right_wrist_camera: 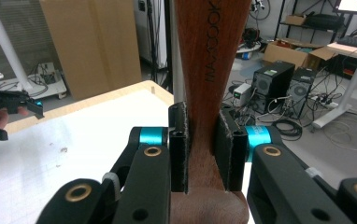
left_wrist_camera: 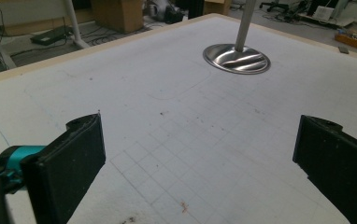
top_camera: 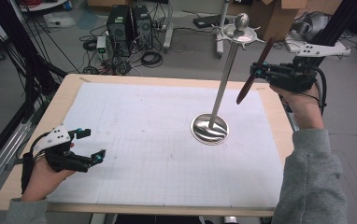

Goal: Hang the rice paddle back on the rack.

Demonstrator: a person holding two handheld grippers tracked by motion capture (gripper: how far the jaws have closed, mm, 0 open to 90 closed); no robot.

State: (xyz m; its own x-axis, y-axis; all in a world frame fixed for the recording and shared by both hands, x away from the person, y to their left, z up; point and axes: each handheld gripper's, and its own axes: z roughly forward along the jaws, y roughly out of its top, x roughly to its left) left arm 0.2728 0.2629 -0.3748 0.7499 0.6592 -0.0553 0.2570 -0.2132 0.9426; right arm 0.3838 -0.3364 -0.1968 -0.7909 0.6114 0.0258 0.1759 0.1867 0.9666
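Note:
A metal stand has a round base [top_camera: 209, 129] on the white gridded mat [top_camera: 144, 154], a slanting pole [top_camera: 224, 81] and a hooked head [top_camera: 240, 30]; its base also appears in the left gripper view [left_wrist_camera: 236, 59]. My right gripper [top_camera: 260, 71] is in the air right of the pole, shut on a dark reddish wooden utensil [top_camera: 253, 74] that slants from upper right to lower left. In the right gripper view the pads [right_wrist_camera: 178, 149] press the utensil's handle [right_wrist_camera: 209, 56] from both sides. My left gripper [top_camera: 93, 143] rests open at the mat's front left, with nothing between its jaws [left_wrist_camera: 200, 158].
The wooden table edge [top_camera: 36, 140] frames the mat. Beyond the table, on the floor, stand two computer towers [top_camera: 130, 23], tangled cables [top_camera: 151, 58] and cardboard boxes [top_camera: 279, 16]. A black frame post [top_camera: 27, 70] rises at the left.

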